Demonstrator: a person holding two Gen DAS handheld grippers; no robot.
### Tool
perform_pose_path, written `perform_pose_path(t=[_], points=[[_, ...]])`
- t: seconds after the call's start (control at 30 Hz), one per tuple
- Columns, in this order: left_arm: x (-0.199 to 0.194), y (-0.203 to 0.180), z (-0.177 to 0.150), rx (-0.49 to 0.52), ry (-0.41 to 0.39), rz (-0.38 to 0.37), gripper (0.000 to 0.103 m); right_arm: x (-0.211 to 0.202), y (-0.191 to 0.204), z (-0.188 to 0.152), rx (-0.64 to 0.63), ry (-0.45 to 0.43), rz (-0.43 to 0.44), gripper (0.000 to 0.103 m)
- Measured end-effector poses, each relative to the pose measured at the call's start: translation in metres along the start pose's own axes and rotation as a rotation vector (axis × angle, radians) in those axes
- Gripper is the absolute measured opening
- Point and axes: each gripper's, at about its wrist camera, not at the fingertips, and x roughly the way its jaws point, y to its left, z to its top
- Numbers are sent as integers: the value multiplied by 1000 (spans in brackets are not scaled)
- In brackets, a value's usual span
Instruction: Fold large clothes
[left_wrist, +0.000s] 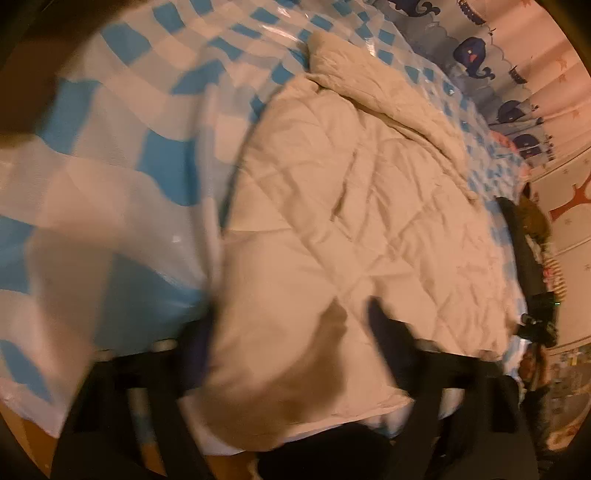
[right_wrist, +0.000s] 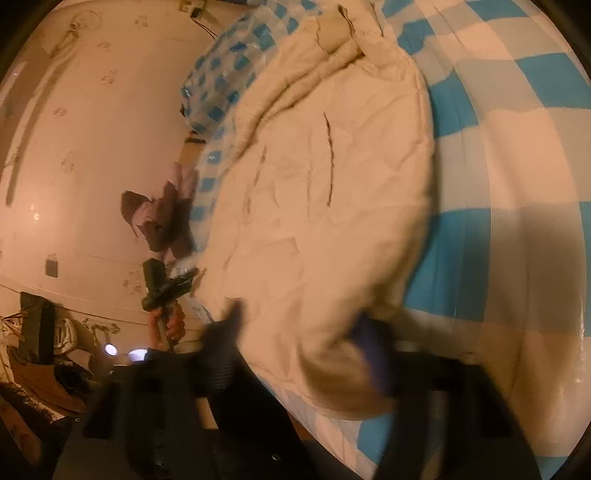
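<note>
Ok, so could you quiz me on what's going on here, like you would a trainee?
1. What pattern has the bed cover under the cream quilted garment? A: blue and white checks. B: red stripes. C: plain grey.
2. True or false: the left gripper and the right gripper each have the garment's near edge between their fingers.
3. Fill in: the hanging fabric beyond the bed is printed with dark blue ____.
Key: 1 A; 2 true; 3 whales.
</note>
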Motion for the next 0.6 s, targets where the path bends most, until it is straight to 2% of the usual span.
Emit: perform_pose_path(t=[0.03,0.07,0.1,0.17,0.23,0.27,0.33,0.37,0.4,0.43,0.47,0.5,0.6], points=[[-2,2,0,-1,-5,10,46,-1,1,0,0,-13,-2,24],[-5,4,0,0,-10,23,33,-2,0,0,0,-32,0,22],[-6,8,1,-9,-10,21,27,-1,-1,0,3,-38,-1,22],[-8,15,1,-27,-13,9,23,1,-3,-3,2,-48,-3,21],[-11,19,0,-34,-14,7,23,5,-3,-4,4,-53,2,21],[-14,20,2,-54,-11,4,25,3,-2,-4,2,-60,6,21],[-17,20,4,-69,8,50,47,3,-3,-3,-6,-47,-12,22],[-20,17,6,-41,21,128,66,3,-6,-3,3,-39,-24,27],[-24,15,7,-20,9,175,70,3,-8,-3,13,-28,-34,35],[-29,16,8,-7,1,220,71,3,-10,-2,22,-19,-57,61],[-36,16,8,-4,-5,247,71,3,-9,-4,24,-20,-92,75],[-44,18,9,-6,-16,233,74,4,-10,-5,21,-16,-119,75],[-46,20,10,2,7,185,78,15,-14,-7,20,9,-94,75]])
